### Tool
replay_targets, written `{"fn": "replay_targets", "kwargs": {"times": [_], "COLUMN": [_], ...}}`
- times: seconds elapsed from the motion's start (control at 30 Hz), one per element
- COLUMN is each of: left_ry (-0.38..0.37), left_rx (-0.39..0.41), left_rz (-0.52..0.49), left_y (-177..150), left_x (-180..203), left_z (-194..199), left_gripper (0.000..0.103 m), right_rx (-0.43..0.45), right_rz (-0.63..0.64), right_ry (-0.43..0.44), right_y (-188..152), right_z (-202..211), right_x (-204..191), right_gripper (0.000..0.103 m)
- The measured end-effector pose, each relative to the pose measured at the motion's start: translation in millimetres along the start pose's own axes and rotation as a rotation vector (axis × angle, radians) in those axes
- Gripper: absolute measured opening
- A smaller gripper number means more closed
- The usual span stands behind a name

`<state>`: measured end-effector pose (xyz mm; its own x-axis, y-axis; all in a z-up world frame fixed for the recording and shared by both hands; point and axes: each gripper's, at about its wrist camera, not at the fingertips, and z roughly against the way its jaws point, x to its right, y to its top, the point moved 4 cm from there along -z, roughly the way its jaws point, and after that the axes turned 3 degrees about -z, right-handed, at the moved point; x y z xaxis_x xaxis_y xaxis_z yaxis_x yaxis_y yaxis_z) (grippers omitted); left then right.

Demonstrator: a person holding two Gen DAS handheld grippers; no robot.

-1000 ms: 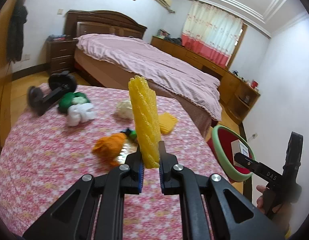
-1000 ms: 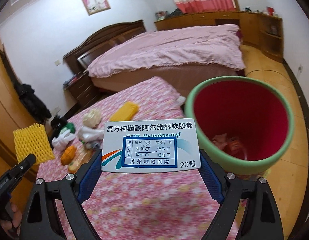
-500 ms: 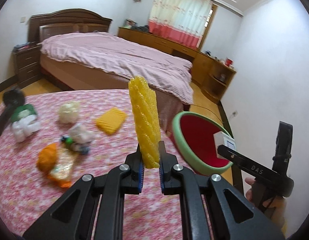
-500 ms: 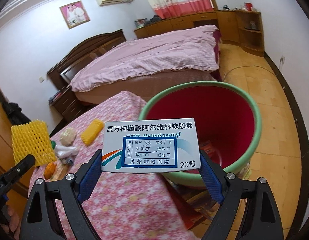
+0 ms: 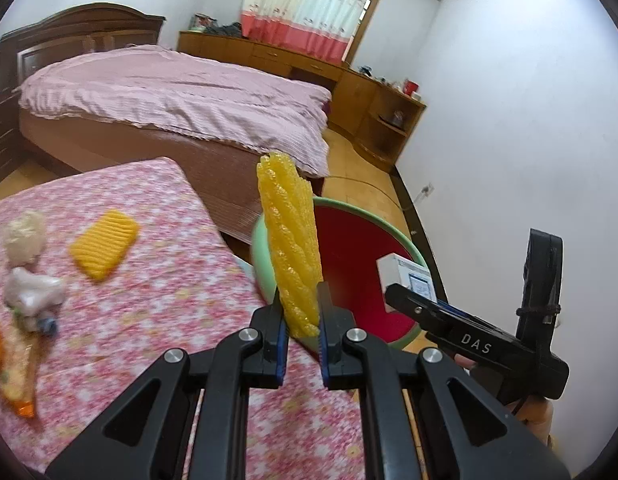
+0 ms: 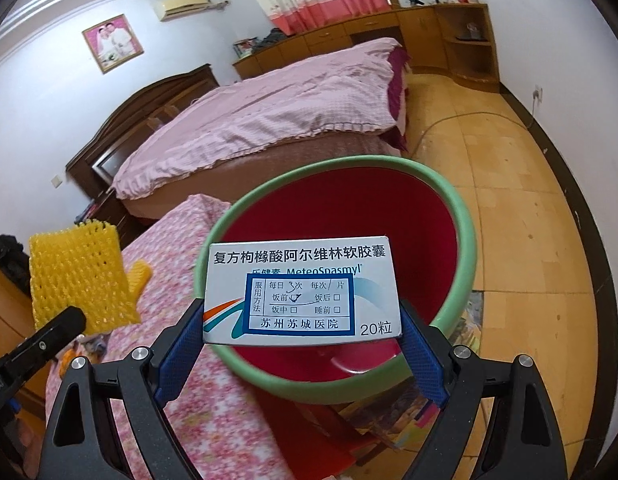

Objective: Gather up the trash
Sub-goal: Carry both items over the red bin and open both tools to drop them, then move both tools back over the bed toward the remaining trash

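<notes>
Both grippers swung from over the surface (image 5: 157,296) toward the red bin (image 6: 465,248) beside its edge. Right gripper (image 6: 301,336), clamped on the medicine box (image 6: 301,288), holds it above the bin's green rim. Left gripper (image 5: 301,320), clamped on yellow foam netting (image 5: 293,248), nears the rim. Bin contents hidden behind the box.

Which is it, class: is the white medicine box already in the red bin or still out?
Out. The medicine box is clamped in the right claw, above the bin.

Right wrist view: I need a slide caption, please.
Right gripper holds a medicine box over the bin; left gripper holds yellow foam net.
</notes>
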<state>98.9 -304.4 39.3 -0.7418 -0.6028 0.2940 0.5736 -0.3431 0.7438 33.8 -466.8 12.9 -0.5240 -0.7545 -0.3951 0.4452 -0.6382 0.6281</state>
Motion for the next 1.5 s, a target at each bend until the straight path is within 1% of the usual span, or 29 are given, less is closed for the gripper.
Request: {"fn": "replay_targets", "kwargs": {"times": [0.27,0.43,0.47,0.6,0.67,0.87,1.03,1.13,1.33,1.5], "left_ry": [-0.033,-0.038,-0.035,-0.021,-0.011,0.011,0.026,0.033,0.047,0.082], "left_rx": [-0.066,-0.087,-0.094,-0.096,-0.088,-0.084,-0.075,-0.069,-0.049,-0.023], "left_rz": [-0.024,-0.016,-0.017,-0.021,-0.027,-0.015,-0.001,0.007,0.028,0.054], "left_y": [-1,-4,-4,-4,-3,-2,-3,-3,-2,0], "left_x": [12,11,11,10,10,5,0,-3,-11,-26], "left_z": [-43,-56,-58,-62,-63,-60,-51,-46,-30,-10], "left_gripper": [0.011,0.011,0.014,0.033,0.035,0.035,0.035,0.035,0.035,0.035], "right_rx": [-0.009,-0.005,-0.002,-0.002,-0.001,-0.013,-0.005,-0.002,0.018,0.034], "right_rz": [-0.040,-0.049,-0.047,-0.050,-0.055,-0.063,-0.050,-0.051,-0.027,-0.007], "right_ry": [-0.006,-0.003,-0.005,-0.001,-0.001,0.001,-0.013,0.000,-0.006,-0.001], "right_y": [6,8,9,11,11,12,13,13,14,12], "right_z": [-9,-10,-10,-14,-14,-19,-20,-20,-12,-1], "right_x": [20,25,26,27,28,26,23,21,12,-1], "right_gripper": [0.091,0.091,0.091,0.091,0.092,0.092,0.094,0.095,0.095,0.095]}}
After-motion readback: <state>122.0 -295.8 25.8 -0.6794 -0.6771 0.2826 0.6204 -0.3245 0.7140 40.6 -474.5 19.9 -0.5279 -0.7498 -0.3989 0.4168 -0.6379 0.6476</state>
